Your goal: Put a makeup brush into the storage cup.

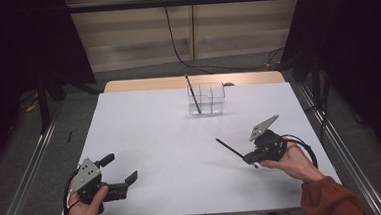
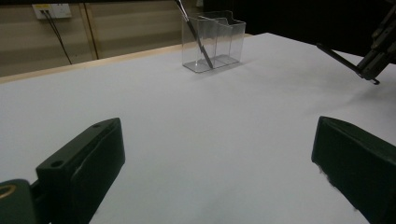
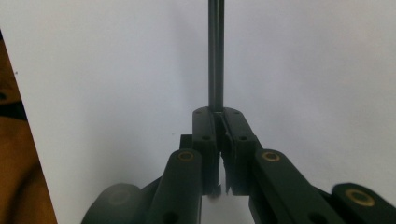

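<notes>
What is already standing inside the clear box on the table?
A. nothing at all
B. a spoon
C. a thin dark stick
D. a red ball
C: a thin dark stick leans in the left part of the clear box, its top poking above the rim; the left gripper view shows it there too.

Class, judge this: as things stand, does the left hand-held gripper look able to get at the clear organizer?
Probably yes. The left hand-held gripper is open and holds nothing, and bare white table lies between it and the clear organizer.
</notes>
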`<move>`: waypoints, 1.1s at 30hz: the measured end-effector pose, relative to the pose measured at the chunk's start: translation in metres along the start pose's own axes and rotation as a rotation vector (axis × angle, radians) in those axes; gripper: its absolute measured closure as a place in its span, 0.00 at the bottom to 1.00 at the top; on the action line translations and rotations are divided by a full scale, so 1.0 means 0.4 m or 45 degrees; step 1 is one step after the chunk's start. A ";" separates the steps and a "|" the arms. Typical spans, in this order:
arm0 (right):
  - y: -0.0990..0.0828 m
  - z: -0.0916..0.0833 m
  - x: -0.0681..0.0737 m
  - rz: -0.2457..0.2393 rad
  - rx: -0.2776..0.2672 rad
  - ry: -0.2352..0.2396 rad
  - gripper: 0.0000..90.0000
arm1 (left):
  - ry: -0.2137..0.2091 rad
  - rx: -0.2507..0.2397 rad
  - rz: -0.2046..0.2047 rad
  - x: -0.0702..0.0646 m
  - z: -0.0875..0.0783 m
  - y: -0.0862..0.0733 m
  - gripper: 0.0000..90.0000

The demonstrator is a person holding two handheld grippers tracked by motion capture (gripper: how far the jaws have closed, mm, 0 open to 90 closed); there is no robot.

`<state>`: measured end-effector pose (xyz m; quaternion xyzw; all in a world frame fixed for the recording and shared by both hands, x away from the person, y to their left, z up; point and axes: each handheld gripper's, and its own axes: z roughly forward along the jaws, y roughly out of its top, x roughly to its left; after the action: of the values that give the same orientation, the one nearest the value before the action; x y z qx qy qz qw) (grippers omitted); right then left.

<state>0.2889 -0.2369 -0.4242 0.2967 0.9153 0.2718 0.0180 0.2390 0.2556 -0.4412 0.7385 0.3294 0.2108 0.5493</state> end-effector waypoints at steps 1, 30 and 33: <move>0.000 -0.002 0.000 0.012 -0.011 0.003 0.94 | -0.002 0.000 0.001 0.000 0.000 0.000 0.03; 0.042 -0.036 0.020 -0.071 -0.342 0.174 0.94 | -0.103 0.031 0.023 -0.035 0.029 0.031 0.03; 0.062 -0.032 0.032 -0.099 -0.337 0.182 0.94 | -0.127 0.018 0.042 -0.042 0.033 0.042 0.03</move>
<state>0.2891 -0.2192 -0.3990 0.2360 0.8811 0.4098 0.0022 0.2403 0.2316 -0.4285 0.7573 0.2909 0.1805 0.5562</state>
